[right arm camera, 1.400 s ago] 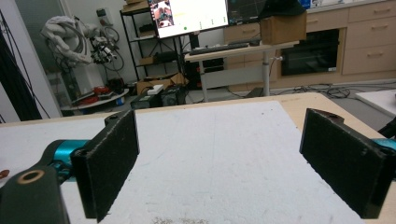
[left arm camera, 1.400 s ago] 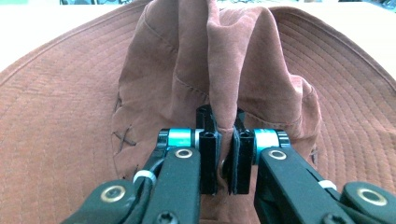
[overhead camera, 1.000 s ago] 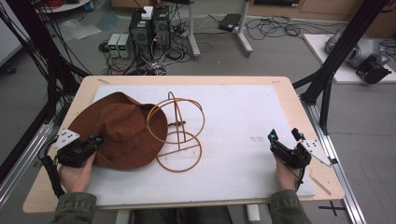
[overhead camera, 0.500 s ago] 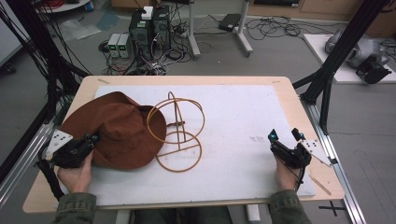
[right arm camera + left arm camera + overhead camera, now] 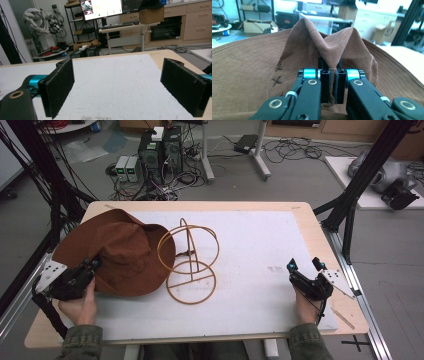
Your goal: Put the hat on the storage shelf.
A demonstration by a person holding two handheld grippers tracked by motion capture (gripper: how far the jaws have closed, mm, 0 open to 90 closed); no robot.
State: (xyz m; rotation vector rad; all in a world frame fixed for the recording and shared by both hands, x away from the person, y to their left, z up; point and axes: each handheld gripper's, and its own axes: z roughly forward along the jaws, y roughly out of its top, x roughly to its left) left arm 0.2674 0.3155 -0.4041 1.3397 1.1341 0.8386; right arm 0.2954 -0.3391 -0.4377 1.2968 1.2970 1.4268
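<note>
Brown wide-brimmed hat (image 5: 122, 257), crown pinched up, at table's left, against wire stand (image 5: 191, 262)

no readable text, labels, brands or numbers anywhere

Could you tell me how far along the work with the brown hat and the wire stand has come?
Done: the left gripper has pinched a fold of the brown hat, jaws shut on the fabric. In hand: the hat looks partly raised, its brim leaning against the wire hat stand. Left, probably: carrying the hat over and setting it on the stand, which is bare. The right gripper rests open on the white mat, holding nothing.
</note>
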